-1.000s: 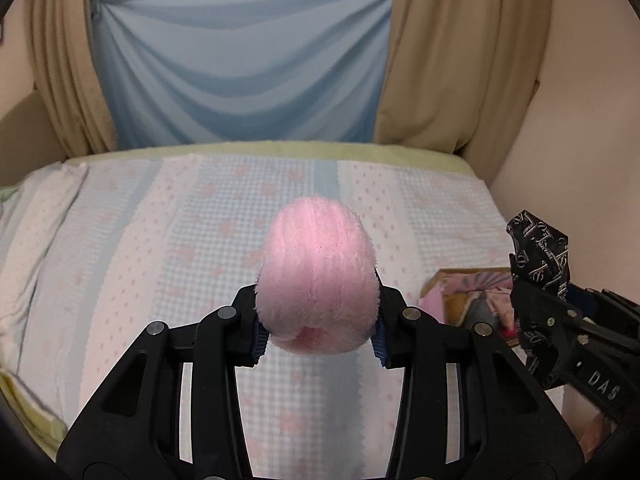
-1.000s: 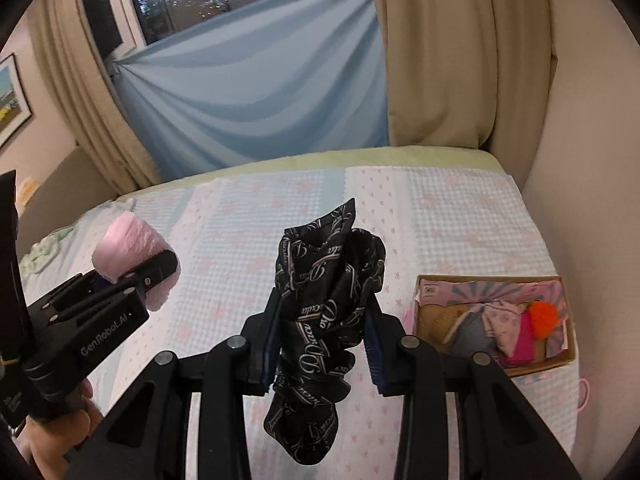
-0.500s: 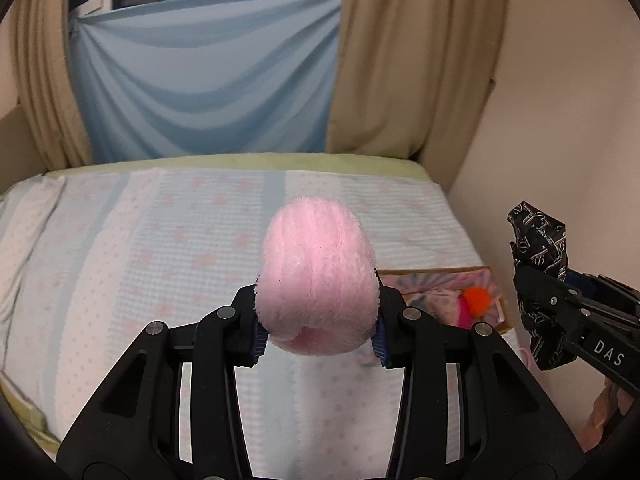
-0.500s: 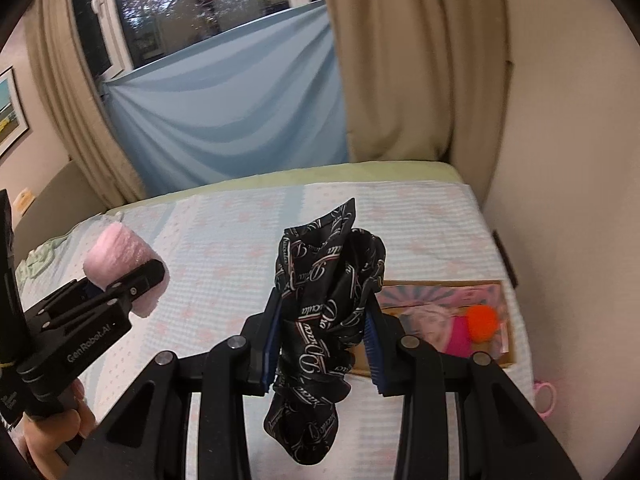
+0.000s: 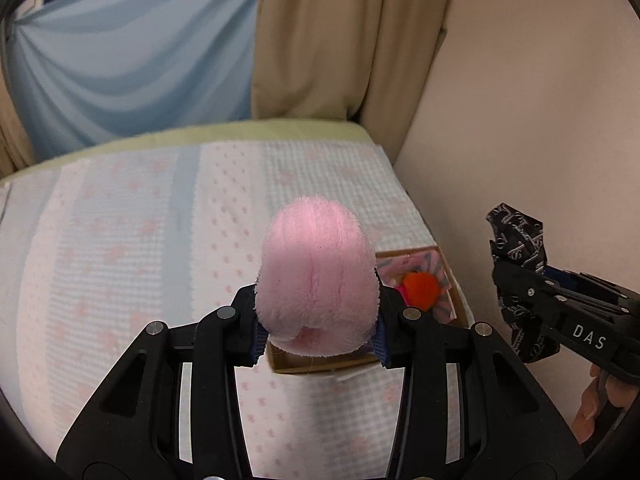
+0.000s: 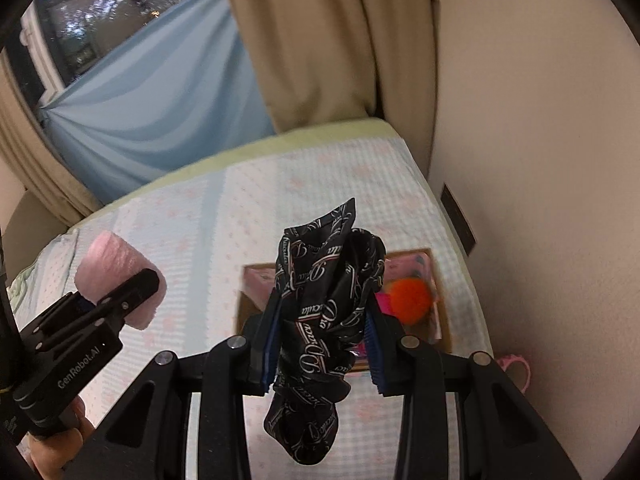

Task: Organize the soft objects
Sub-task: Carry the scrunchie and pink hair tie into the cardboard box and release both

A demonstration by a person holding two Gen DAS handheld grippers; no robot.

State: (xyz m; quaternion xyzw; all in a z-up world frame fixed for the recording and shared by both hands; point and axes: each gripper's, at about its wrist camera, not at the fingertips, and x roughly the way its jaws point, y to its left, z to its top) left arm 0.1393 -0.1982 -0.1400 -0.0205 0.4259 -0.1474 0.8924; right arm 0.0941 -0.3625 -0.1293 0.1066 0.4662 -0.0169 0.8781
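My left gripper (image 5: 318,330) is shut on a fluffy pink roll (image 5: 316,280) and holds it above the bed, just in front of the cardboard box (image 5: 452,304). My right gripper (image 6: 322,344) is shut on a black scarf with white lettering (image 6: 326,308), which hangs below the fingers over the box (image 6: 438,312). The box lies on the bed by the wall and holds an orange pompom (image 6: 410,294) and pink items. The right gripper also shows at the right of the left wrist view (image 5: 520,280); the pink roll shows at the left of the right wrist view (image 6: 116,276).
The bed (image 5: 120,240) has a pale blue and pink dotted cover. A cream wall (image 5: 540,120) runs along its right side. Beige curtains (image 5: 340,40) and a blue sheet (image 5: 120,60) hang at the far end. A pink loop (image 6: 516,364) lies beside the box.
Both grippers have swung right toward the box by the wall, each still holding its object. The box now lies right behind both held items.
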